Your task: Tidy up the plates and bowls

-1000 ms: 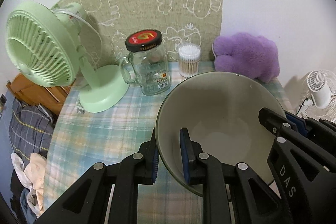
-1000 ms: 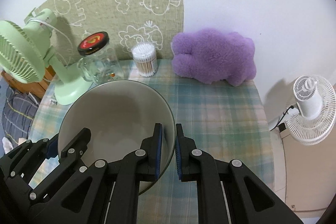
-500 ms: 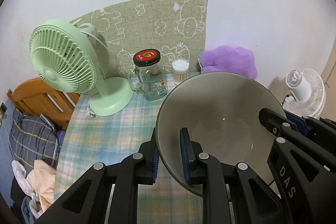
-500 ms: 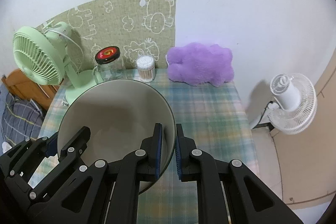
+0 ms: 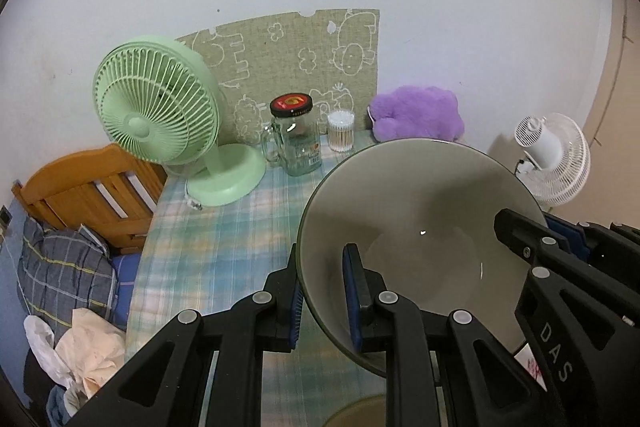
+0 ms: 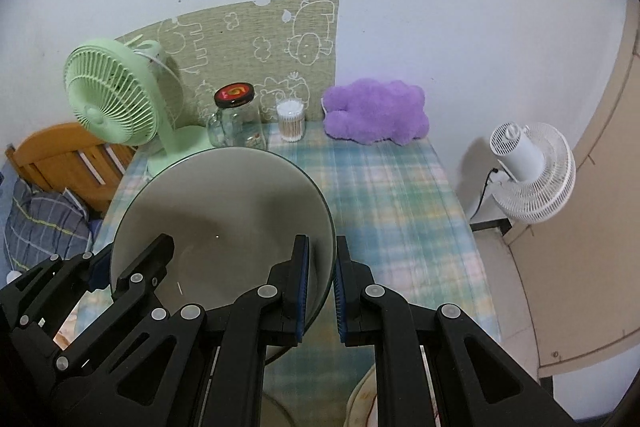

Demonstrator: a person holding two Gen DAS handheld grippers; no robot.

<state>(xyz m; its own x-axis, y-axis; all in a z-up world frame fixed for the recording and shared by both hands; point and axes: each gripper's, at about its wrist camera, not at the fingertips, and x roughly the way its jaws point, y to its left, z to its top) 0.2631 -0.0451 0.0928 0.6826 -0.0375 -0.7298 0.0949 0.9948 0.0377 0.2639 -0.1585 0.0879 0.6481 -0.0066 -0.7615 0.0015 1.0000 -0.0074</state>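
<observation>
I am holding one large bowl [image 5: 416, 227] between both tools, clear above the bench [image 5: 224, 239] and on the near side of the glass jar [image 5: 295, 137], which I am taking as landmark.

Left to right: the left tool [image 5: 323, 293] is clamping the bowl's left rim, one blue pad outside the wall and one inside. The right tool [image 6: 320, 291] is pinching the opposite rim the same way, its pads astride the thin edge.

Handling, as I judge it: the bowl looks like glazed ceramic, so rigid, fairly heavy for its width, breakable if dropped, and slick under the pads. The rim is the only part narrow enough for either tool, and two opposed rim holds are stopping it from swinging. I am reckoning that a one-sided hold would let it tip about the pads, so I am keeping it level.

Appearance: round, deep, wide-mouthed, with a pale grey-beige interior, a darker thin lip, a small highlight near the bottom and nothing inside.

Surroundings relative to the jar: a green fan [image 5: 160, 107] is standing to its left, a tub of cotton swabs [image 5: 341, 131] just to its right, a purple plush [image 5: 416, 113] further right, all at the far edge of the checked bench. Another rounded rim [image 5: 354, 413] is showing well nearer than the jar, under the bowl; I cannot tell what dish it is.
</observation>
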